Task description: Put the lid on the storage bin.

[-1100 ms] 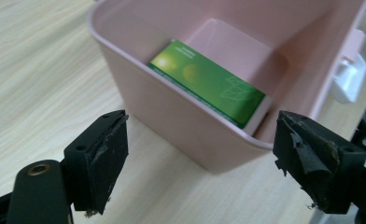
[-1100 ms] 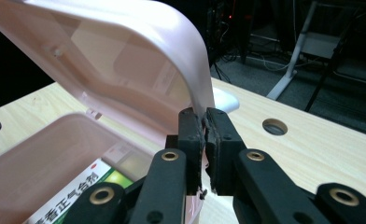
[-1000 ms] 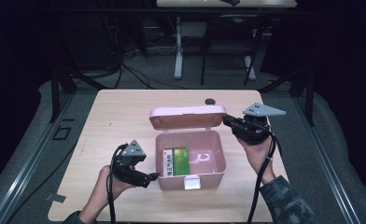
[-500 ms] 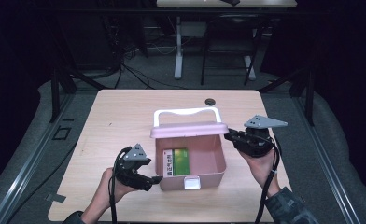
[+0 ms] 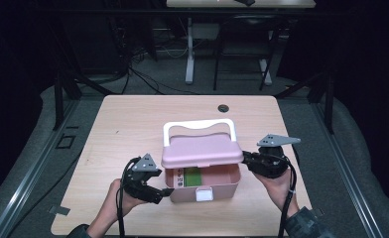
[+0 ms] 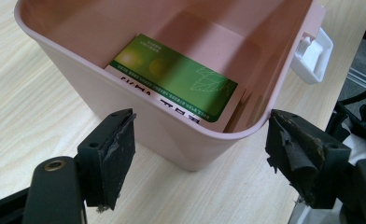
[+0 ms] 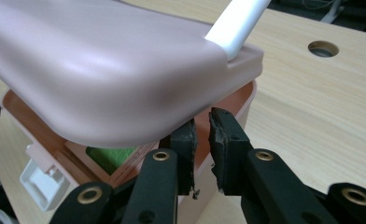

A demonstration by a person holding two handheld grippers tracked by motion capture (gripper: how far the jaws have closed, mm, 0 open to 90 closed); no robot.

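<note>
Your pink box (image 5: pixel 217 182) sits half-covered, lid (image 5: pixel 202 150) tilted, white handle (image 5: pixel 198 125) up; left gripper (image 6: pixel 200 140) gapes round its corner, right gripper (image 7: pixel 200 140) nearly closed, just easing apart, empty

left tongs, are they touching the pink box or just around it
Apart. In the left gripper view the left tongs stand open around a corner of the pink box, with bare table showing between each pad and the box wall.

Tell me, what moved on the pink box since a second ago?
The lid swung forward and down over the pink box, guided by the right tool, whose jaws have just been opening slightly. The left tool, the box and the green packet inside stayed put.
</note>
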